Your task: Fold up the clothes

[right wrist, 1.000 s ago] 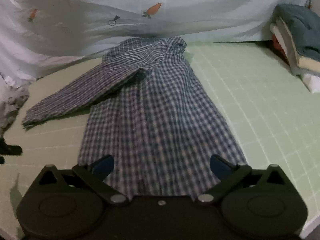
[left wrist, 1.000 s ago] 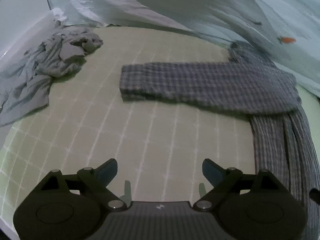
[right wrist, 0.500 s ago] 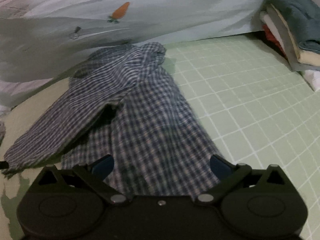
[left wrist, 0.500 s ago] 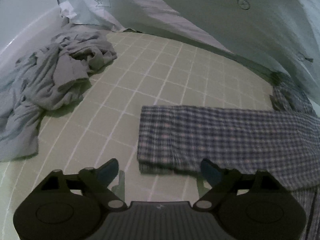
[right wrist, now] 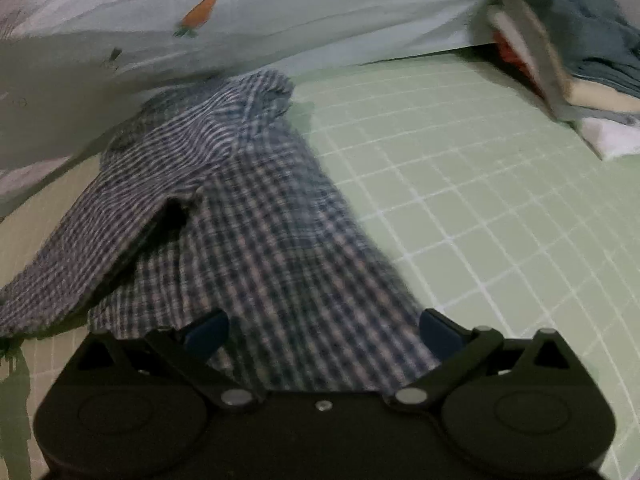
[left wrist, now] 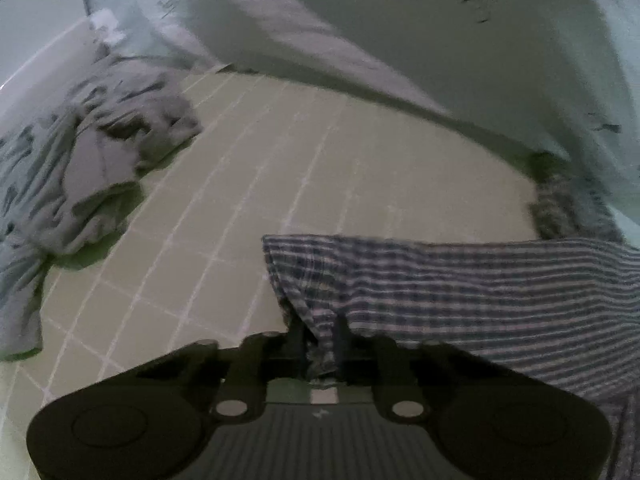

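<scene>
Pinching the cuff end of a blue-and-white checked cotton shirt's sleeve point(left wrist: 460, 292), the left gripper point(left wrist: 318, 340) has just been closing, and cloth is bunched between its dark fingers point(left wrist: 296, 336). The right gripper point(right wrist: 324, 334) hangs spread wide over the shirt body point(right wrist: 272, 248), gripping nothing. The shirt lies on a pale green gridded mat point(right wrist: 460, 200), sleeve stretched toward nine o'clock. Folding looks barely begun: this sleeve is not yet folded in. A crumpled grey garment point(left wrist: 92, 152) waits at ten o'clock; folded clothes point(right wrist: 568, 52) are stacked at two o'clock.
</scene>
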A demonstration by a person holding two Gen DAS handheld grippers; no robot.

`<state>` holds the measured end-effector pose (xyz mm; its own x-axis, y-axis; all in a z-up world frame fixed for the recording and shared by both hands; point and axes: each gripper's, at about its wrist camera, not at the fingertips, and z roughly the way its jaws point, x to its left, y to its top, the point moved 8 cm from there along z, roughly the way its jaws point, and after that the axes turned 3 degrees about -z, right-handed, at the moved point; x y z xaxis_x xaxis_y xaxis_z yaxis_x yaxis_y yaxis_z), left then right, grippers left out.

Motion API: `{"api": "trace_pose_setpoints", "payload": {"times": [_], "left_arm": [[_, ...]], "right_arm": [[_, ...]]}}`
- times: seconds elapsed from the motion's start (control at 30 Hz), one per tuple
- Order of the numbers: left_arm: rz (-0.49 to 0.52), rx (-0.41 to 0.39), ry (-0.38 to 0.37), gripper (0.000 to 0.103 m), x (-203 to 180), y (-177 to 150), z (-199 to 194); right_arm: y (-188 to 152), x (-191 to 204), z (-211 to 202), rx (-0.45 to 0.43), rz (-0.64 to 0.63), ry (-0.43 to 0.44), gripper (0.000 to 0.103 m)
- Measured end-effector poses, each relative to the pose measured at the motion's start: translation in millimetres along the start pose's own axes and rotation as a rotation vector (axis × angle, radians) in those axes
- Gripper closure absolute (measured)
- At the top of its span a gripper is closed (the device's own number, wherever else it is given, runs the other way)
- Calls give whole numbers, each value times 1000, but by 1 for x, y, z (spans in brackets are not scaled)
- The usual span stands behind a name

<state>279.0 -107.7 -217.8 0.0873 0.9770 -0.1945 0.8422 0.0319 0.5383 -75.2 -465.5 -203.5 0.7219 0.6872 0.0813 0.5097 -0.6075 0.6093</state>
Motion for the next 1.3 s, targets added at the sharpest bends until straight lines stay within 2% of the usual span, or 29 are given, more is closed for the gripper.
{"api": "trace_pose_setpoints", "payload": {"times": [0.17, 0.3, 0.33, 0.47, 0.6, 0.73, 0.8, 0.87, 0.9, 0.93, 0.97, 1.03, 1.1, 1.3], "left_arm": [[48, -98, -110, 93, -42, 4, -42], [112, -162, -206, 94, -94, -7, -83], [133, -165, -236, 102, -109, -14, -93], [238, -153, -330, 102, -166, -58, -128], [316, -68, -379, 102, -212, -122, -143], [363, 37, -377, 101, -243, -181, -144], [343, 43, -327, 96, -239, -188, -143], [313, 39, -266, 83, -231, -191, -141], [297, 37, -236, 71, -227, -193, -141], [282, 35, -206, 64, -223, -194, -140], [261, 33, -173, 60, -215, -192, -138], [224, 27, -106, 41, -195, -184, -133], [215, 19, -48, 36, -180, -175, -126], [188, 64, -29, 35, -159, -154, -95]], "right_arm": [[-5, -18, -14, -31, 86, 35, 0], [-11, -32, -35, -61, 104, 69, 0], [-13, -37, -41, -69, 106, 76, 0], [-16, -61, -62, -96, 114, 88, 0], [-19, -95, -79, -102, 116, 85, 0], [-19, -126, -90, -102, 102, 78, 0], [-18, -138, -92, -99, 95, 81, 0], [-16, -146, -91, -94, 80, 86, 0], [-17, -145, -90, -88, 65, 90, 0], [-18, -143, -89, -83, 50, 95, 0], [-21, -140, -87, -71, 32, 100, 0], [-25, -136, -83, -51, -3, 105, 0], [-28, -131, -79, -36, -39, 99, 0], [-25, -119, -66, -13, -101, 38, 0]]}}
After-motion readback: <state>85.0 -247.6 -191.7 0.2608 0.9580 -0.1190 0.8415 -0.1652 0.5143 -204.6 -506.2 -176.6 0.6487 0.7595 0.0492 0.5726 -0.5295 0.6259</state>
